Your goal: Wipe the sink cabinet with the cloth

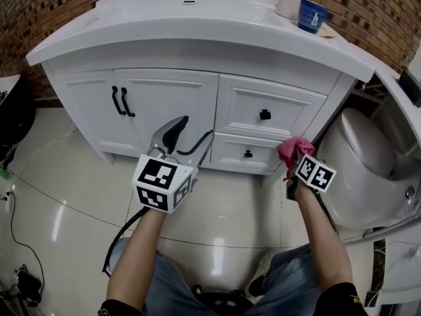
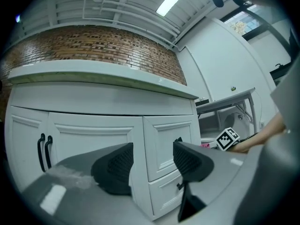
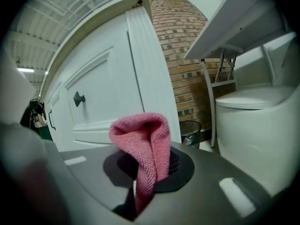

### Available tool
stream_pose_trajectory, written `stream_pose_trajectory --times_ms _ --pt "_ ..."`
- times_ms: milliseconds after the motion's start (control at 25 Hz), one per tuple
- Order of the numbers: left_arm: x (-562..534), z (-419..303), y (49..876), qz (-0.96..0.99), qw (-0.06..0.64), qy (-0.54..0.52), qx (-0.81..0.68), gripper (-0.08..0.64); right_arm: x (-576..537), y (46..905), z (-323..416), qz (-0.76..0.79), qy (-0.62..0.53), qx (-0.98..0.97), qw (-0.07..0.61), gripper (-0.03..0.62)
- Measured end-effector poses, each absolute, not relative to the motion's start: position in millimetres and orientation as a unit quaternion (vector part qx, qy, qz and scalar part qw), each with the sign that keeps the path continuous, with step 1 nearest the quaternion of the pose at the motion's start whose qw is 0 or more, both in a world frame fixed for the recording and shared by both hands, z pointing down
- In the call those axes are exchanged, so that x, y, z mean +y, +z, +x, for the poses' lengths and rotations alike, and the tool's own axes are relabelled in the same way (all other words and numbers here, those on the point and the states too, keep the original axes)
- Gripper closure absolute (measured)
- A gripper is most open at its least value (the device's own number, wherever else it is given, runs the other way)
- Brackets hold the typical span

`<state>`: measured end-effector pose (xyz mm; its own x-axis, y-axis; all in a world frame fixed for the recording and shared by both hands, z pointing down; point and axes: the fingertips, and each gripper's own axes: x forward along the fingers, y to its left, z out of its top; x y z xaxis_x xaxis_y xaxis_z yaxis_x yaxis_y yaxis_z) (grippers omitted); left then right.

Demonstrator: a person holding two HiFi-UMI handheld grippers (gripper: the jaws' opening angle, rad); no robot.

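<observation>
Item one: my right tongs [image 3: 151,167], pinching a bunched pink cloth [image 3: 146,134], at the right end of the sink cabinet's [image 1: 170,99] lower drawer [image 1: 248,154]; whether the cloth touches the drawer, I cannot tell. Item two: my left tongs [image 2: 152,165], spread, nothing between, before the cabinet's middle. Toilet [image 1: 368,151] beside the cabinet.

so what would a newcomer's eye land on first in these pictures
The bright pink cloth stands out most, pinched in the right claw close to the lower right corner of the white sink cabinet. Next come the left claw, open and empty in front of the cabinet's middle, and a blue mug on top of the cabinet at its right end.
</observation>
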<state>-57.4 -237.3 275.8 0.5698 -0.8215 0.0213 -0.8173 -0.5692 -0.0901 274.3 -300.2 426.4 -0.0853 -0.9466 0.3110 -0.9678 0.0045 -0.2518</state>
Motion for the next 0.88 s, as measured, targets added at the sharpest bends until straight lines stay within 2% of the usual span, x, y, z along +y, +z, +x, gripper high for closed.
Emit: stream_pose_trajectory --times_ms 160,480,640,760,880 --pt "-237 -61 275 -0.882 0.033 -0.028 0.468 0.291 -298 435 255 0.654 0.189 -0.730 0.055 0.552" --pt "-240 -60 282 -0.881 0.029 -0.039 0.471 0.291 -307 444 82 0.486 0.170 -0.853 0.081 0.552" --pt "-239 -61 283 -0.881 0.033 -0.044 0.471 0.291 -310 444 16 0.426 0.191 -0.882 0.068 0.554" --pt "-243 -66 288 -0.879 0.035 -0.050 0.473 0.291 -314 444 -1 0.424 0.182 -0.884 0.074 0.554" --pt "-248 -68 295 -0.878 0.031 -0.057 0.474 0.291 -319 451 21 0.469 0.183 -0.860 0.085 0.555"
